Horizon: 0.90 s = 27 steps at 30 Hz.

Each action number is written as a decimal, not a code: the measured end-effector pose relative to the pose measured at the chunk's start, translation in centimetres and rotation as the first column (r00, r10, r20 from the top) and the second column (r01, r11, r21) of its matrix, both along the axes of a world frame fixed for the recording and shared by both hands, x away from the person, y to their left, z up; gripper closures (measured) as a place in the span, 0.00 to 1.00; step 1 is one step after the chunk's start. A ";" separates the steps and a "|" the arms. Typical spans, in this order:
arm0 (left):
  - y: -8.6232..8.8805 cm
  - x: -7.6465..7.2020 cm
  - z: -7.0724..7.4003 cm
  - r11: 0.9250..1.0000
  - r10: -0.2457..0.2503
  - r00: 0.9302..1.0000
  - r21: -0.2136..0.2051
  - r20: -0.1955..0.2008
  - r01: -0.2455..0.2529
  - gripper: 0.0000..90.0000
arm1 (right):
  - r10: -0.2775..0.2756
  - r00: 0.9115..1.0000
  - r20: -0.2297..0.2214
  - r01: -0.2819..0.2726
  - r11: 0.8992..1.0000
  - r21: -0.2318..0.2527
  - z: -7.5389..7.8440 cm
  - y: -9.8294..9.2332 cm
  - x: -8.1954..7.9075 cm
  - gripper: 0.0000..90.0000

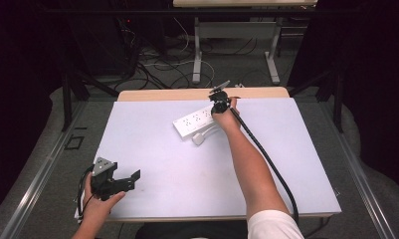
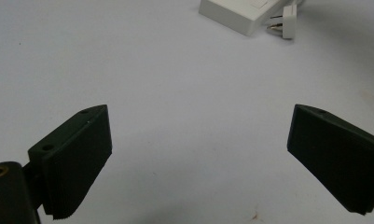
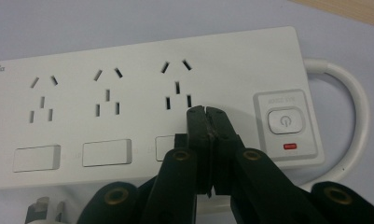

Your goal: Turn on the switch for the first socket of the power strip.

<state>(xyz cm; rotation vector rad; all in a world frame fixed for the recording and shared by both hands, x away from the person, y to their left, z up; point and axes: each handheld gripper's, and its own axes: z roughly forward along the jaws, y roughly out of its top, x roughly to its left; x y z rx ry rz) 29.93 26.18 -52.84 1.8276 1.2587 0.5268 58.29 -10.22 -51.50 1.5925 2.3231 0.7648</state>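
A white power strip (image 1: pixel 194 122) lies at the far middle of the table, its white cord (image 3: pixel 352 107) looping back to a plug (image 1: pixel 198 139) beside it. My right gripper (image 1: pixel 217 107) points down at the strip's right end with nothing between its jaws. In the right gripper view its shut tips (image 3: pixel 205 114) sit just below the third socket, left of the power button (image 3: pixel 283 120); whether they touch the strip (image 3: pixel 128 107) I cannot tell. My left gripper (image 1: pixel 130 180) rests low at the near left, jaws wide apart (image 2: pixel 201 123) over bare mat.
A pale mat (image 1: pixel 162 164) covers most of the wooden table (image 1: pixel 187 93). The left gripper view shows the strip's end (image 2: pixel 231 14) and the plug (image 2: pixel 286 21) far ahead. Floor cables and desk legs lie beyond the far edge.
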 end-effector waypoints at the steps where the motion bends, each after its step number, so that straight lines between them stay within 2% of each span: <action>1: 0.0 0.0 0.0 1.000 0.000 1.000 0.000 0.000 0.000 0.07 | -0.002 1.000 -0.007 0.002 1.000 -0.009 0.0 0.0 0.0 1.00; 3: 0.0 0.0 0.0 1.000 0.000 1.000 0.001 0.000 0.000 0.07 | 0.002 0.999 0.038 -0.003 1.000 0.029 -0.5 -0.1 0.0 1.00; 5: 0.0 0.0 0.0 1.000 -0.001 1.000 0.001 0.000 0.001 0.07 | -0.002 1.000 -0.003 0.002 1.000 -0.010 -0.2 -0.1 0.0 1.00; 6: 0.0 0.0 0.0 1.000 -0.001 1.000 0.002 0.000 0.001 0.07 | -0.007 1.000 0.010 0.007 1.000 0.000 -0.3 -0.1 0.0 1.00; 15: 0.0 0.0 0.0 1.000 -0.002 1.000 0.002 0.000 0.002 0.07 | -0.007 1.000 0.006 0.007 1.000 -0.001 -0.2 -0.2 -0.1 0.99; 17: 0.0 0.1 -0.1 1.000 0.000 1.000 0.000 0.001 0.000 0.07 | -0.005 0.999 0.033 0.004 1.000 0.013 -0.4 -0.2 -0.1 0.97; 19: -0.1 0.1 -0.1 1.000 0.000 1.000 0.000 0.001 0.000 0.07 | -0.017 1.000 0.018 0.017 1.000 0.005 -0.3 0.0 -0.2 0.95; 20: -0.1 0.1 -0.1 1.000 0.001 1.000 -0.002 -0.001 -0.001 0.07 | -0.001 1.000 0.027 0.001 1.000 0.004 -0.3 -0.1 -0.2 0.95; 23: -0.1 0.1 -0.1 1.000 0.000 1.000 -0.002 -0.002 0.000 0.07 | -0.013 0.999 0.031 0.013 1.000 -0.004 -0.3 0.2 -0.4 0.90; 24: -0.1 0.1 -0.1 1.000 -0.002 1.000 -0.001 -0.003 0.002 0.07 | -0.005 0.999 0.045 0.005 1.000 -0.003 -0.3 0.2 -0.4 0.89; 26: -0.2 0.1 -0.1 1.000 -0.002 1.000 0.000 -0.004 0.002 0.07 | -0.013 1.000 0.025 0.014 1.000 -0.012 0.0 0.4 -0.6 0.86; 27: -0.2 0.2 -0.1 1.000 -0.003 1.000 0.001 -0.005 0.003 0.07 | -0.006 0.999 0.051 0.006 1.000 0.000 0.0 0.5 -0.7 0.84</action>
